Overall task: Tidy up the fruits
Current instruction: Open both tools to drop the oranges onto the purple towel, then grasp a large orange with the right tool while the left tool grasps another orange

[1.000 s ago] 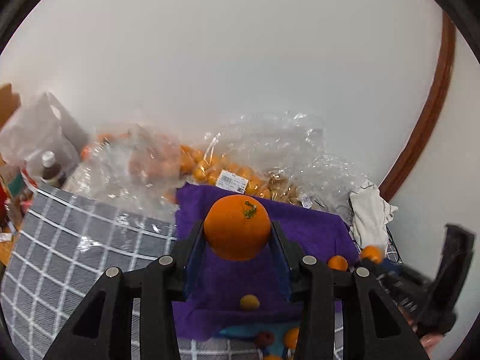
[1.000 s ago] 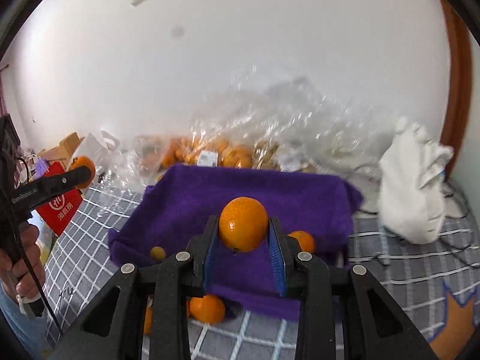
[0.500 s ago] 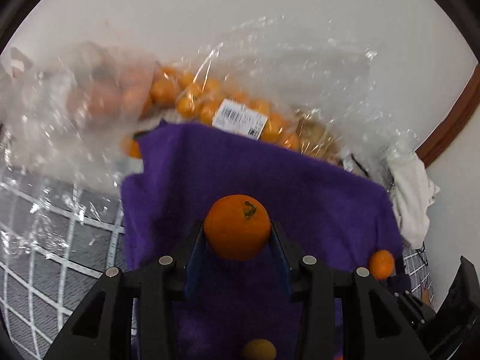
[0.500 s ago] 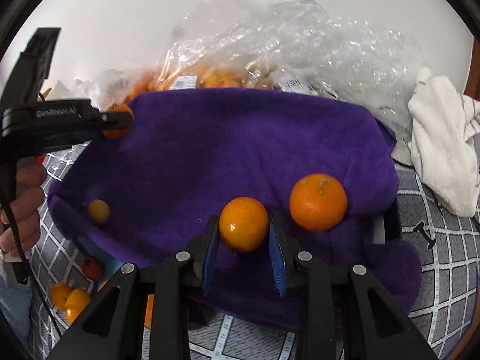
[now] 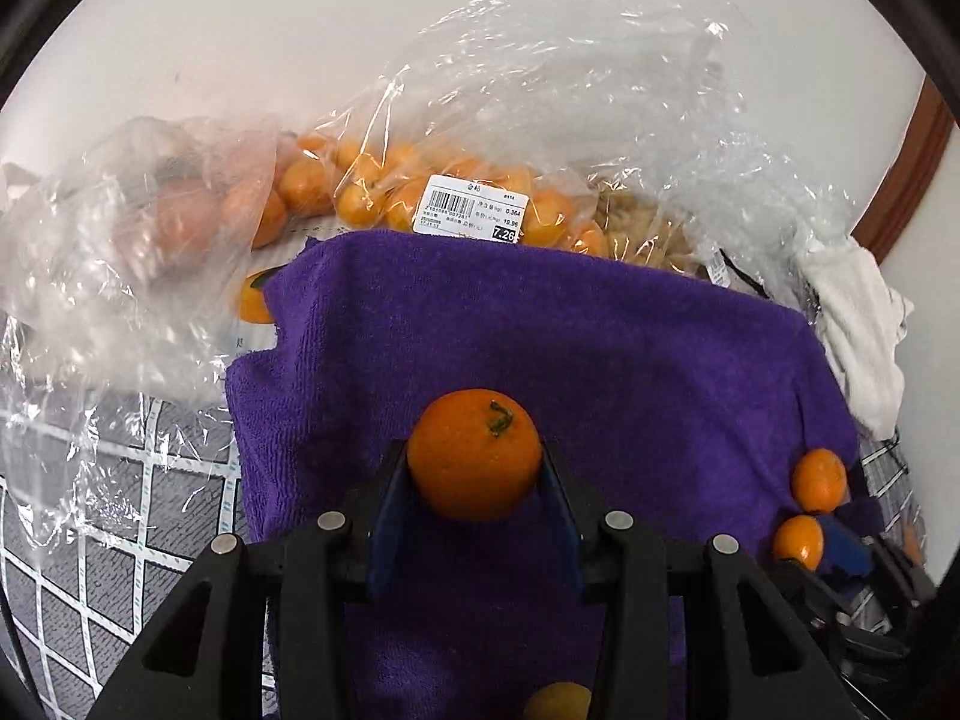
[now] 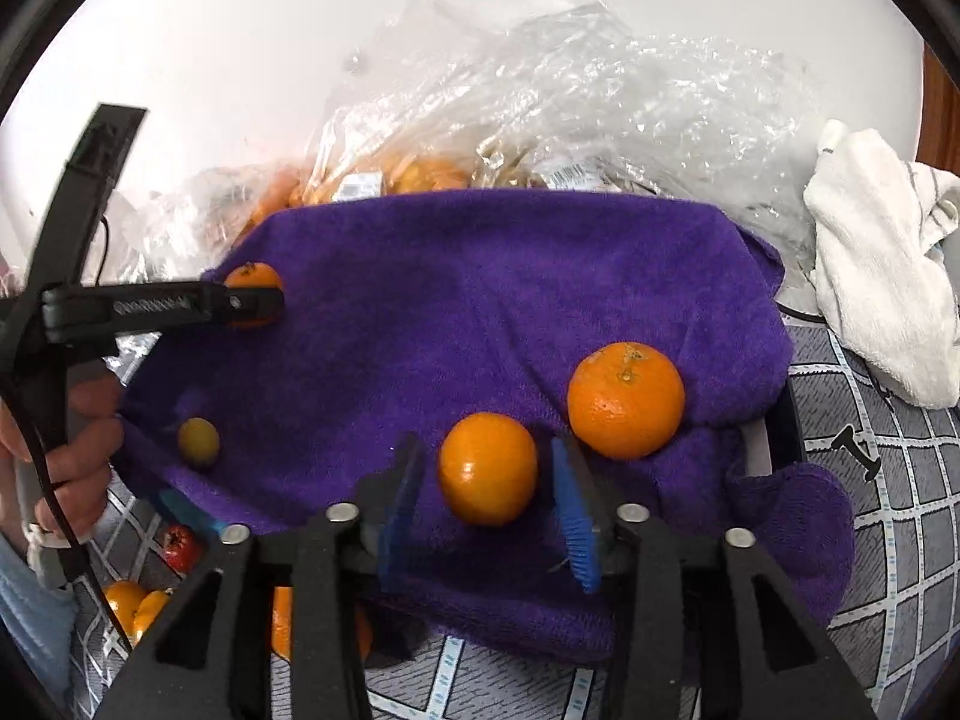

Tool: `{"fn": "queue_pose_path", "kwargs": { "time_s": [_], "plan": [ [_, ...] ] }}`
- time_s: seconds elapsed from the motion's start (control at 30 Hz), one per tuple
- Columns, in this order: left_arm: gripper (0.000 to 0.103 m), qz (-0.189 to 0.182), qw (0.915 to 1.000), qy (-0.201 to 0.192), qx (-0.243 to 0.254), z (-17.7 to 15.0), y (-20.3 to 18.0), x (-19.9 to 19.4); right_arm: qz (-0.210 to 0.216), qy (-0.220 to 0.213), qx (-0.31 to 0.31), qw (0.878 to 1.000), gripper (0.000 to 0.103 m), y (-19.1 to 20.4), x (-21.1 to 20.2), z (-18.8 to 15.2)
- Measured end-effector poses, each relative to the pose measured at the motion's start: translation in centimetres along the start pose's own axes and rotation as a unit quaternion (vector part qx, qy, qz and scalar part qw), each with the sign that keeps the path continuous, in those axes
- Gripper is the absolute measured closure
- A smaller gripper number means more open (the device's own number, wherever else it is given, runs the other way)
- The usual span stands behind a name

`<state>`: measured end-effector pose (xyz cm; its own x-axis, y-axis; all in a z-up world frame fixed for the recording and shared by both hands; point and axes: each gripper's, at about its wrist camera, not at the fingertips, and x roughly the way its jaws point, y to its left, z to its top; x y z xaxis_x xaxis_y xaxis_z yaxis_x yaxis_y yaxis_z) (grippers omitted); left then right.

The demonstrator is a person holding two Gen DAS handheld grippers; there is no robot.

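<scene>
My left gripper point(image 5: 475, 483) is shut on an orange point(image 5: 474, 450) with a green stem, just above a purple towel point(image 5: 600, 336). In the right wrist view that gripper point(image 6: 255, 300) reaches in from the left with its orange point(image 6: 252, 277) over the towel's far left part. The jaws of my right gripper point(image 6: 487, 489) are opening: a smaller orange point(image 6: 487, 467) lies on the towel point(image 6: 480, 288) between them, with a gap at each blue pad. A bigger orange point(image 6: 625, 399) rests just right of it. A small yellow fruit point(image 6: 199, 441) lies at the towel's left.
Clear plastic bags of oranges point(image 5: 420, 198) are heaped behind the towel against the wall. A white cloth point(image 6: 882, 276) lies at the right. A small red fruit point(image 6: 180, 546) and loose oranges point(image 6: 129, 600) sit on the checked cover by a person's hand point(image 6: 72, 456).
My right jaws have parted from the smaller orange, which now lies on the towel. Both grippers have come down toward the towel; the left still holds its orange.
</scene>
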<state>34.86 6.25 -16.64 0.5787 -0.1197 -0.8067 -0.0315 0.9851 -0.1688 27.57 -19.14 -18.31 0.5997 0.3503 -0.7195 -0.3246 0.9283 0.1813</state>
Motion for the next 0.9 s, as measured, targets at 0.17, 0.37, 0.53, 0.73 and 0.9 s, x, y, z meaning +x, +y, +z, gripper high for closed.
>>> {"fn": "queue_pose_path", "kwargs": {
  "time_s": [0.17, 0.37, 0.53, 0.73, 0.9],
  "plan": [
    [0.058, -0.008, 0.9999, -0.006, -0.009, 0.0, -0.3, -0.4, -0.008, -0.051, -0.029, 0.998, 0.033, 1.1, -2.0, 0.2],
    [0.053, -0.008, 0.9996, -0.025, -0.008, 0.3, -0.9, -3.0, -0.047, -0.079, -0.041, 0.995, 0.033, 0.9, -3.7, 0.7],
    [0.053, -0.025, 0.9976, -0.064, 0.012, 0.8, -1.5, -7.5, -0.072, -0.106, -0.014, 0.992, 0.033, 0.4, -6.5, 1.6],
    [0.053, -0.043, 0.9966, -0.069, 0.011, -1.3, -0.3, -10.9, -0.030, -0.067, -0.015, 0.997, 0.033, 1.3, -8.8, 0.3],
    [0.053, -0.051, 0.9970, -0.058, 0.006, -5.4, 1.8, -11.9, 0.010, -0.021, -0.015, 1.000, 0.050, 3.3, -7.6, -2.8]
  ]
}}
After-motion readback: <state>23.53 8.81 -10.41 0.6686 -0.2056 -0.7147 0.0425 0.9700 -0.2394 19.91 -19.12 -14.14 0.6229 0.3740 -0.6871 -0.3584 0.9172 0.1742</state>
